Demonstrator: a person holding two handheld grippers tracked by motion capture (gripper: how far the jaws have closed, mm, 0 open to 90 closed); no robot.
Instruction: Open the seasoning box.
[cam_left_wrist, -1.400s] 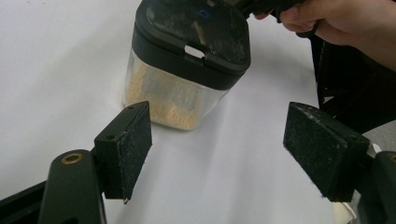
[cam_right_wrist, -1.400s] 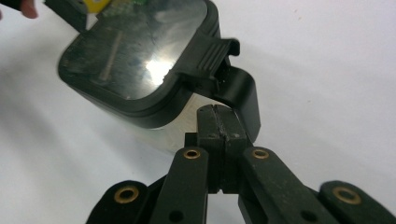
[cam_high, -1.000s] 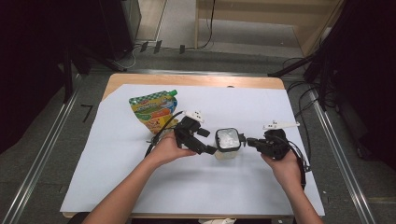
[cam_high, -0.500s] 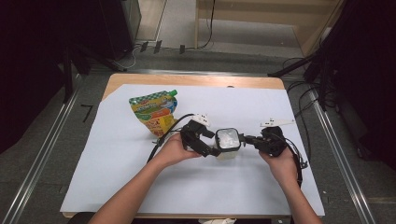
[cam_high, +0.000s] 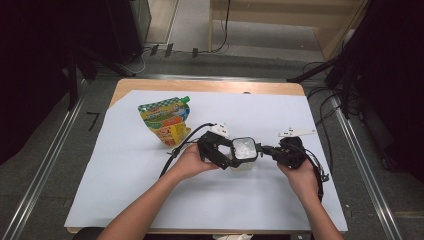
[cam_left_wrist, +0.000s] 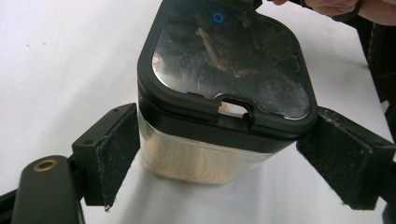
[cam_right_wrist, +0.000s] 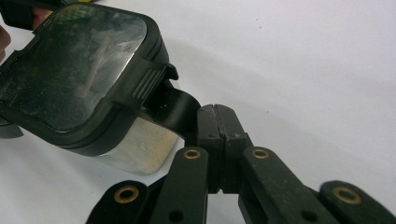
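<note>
A clear square container (cam_high: 244, 150) with a black lid stands mid-table, with pale grain in its bottom (cam_left_wrist: 201, 163). My left gripper (cam_high: 226, 153) comes at it from the left. In the left gripper view the left gripper (cam_left_wrist: 228, 109) is open, its jaws straddling the container (cam_left_wrist: 224, 70), and the tips (cam_left_wrist: 116, 140) sit right at the lid's sides. My right gripper (cam_high: 265, 149) reaches in from the right. In the right gripper view the right gripper (cam_right_wrist: 215, 112) is shut on the black tab (cam_right_wrist: 175, 107) that hangs from the lid (cam_right_wrist: 70, 60).
A colourful spouted pouch (cam_high: 165, 120) lies at the back left on the white sheet (cam_high: 125, 190) that covers the wooden table (cam_high: 210, 85). The left gripper's black cable (cam_high: 180, 145) loops between the pouch and the hand. Dark stands and cables flank the table.
My left gripper has moved right and a little down, and its jaws now flank the container. The right gripper and the container have stayed put.
</note>
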